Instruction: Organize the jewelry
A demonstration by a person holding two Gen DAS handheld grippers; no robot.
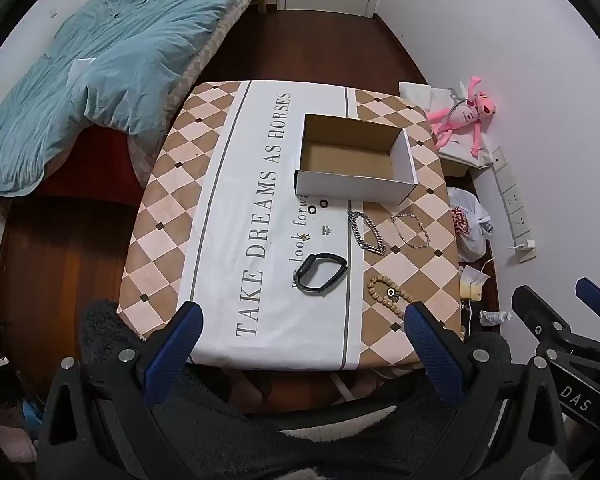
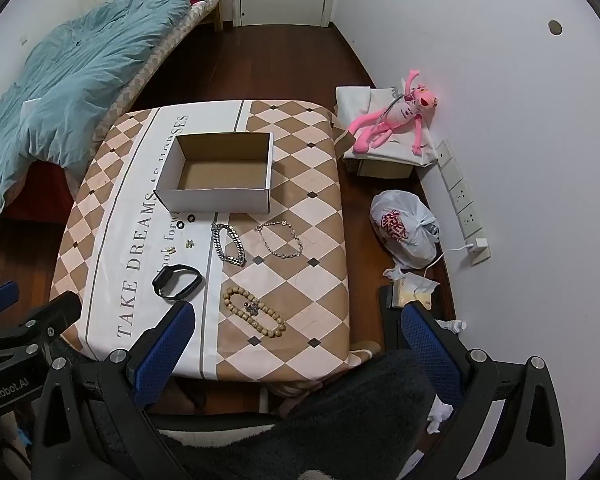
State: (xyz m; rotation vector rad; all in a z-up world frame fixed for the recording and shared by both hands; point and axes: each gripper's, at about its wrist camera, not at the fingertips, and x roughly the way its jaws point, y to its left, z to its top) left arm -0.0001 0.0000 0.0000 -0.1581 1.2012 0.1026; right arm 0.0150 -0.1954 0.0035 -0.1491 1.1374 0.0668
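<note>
Both sets of blue-padded fingers stand spread wide with nothing between them: the left gripper (image 1: 302,326) and the right gripper (image 2: 296,326) hover side by side above the near edge of a small table (image 2: 312,184) draped in a diamond-patterned cloth, no piece of jewelry yet touched. Seen from the right wrist view, the wooden bead bracelet (image 2: 254,317) lies closest, at about 11 o'clock from the right gripper, with a small ring (image 2: 252,306) resting on its strand; the black smart band (image 2: 177,281) sits just beside the left finger's tip at 10 o'clock. Farther out toward 12 o'clock lie a heavy silver chain (image 2: 230,245) and a thinner link bracelet (image 2: 280,240), near each other but apart, and to their left two black rings (image 2: 185,221) and two tiny earrings (image 2: 181,247). Beyond them all, at 12 o'clock, the open cardboard box (image 2: 216,174) appears empty. The task seems barely begun. Starting with the beads looks sensible: descend straight over one side of the loop, close across the strand rather than the ring on it, and lift slowly, since the ring could slide off. The tiny earrings and rings will probably demand the most careful pinch, low against the cloth without snagging it
</note>
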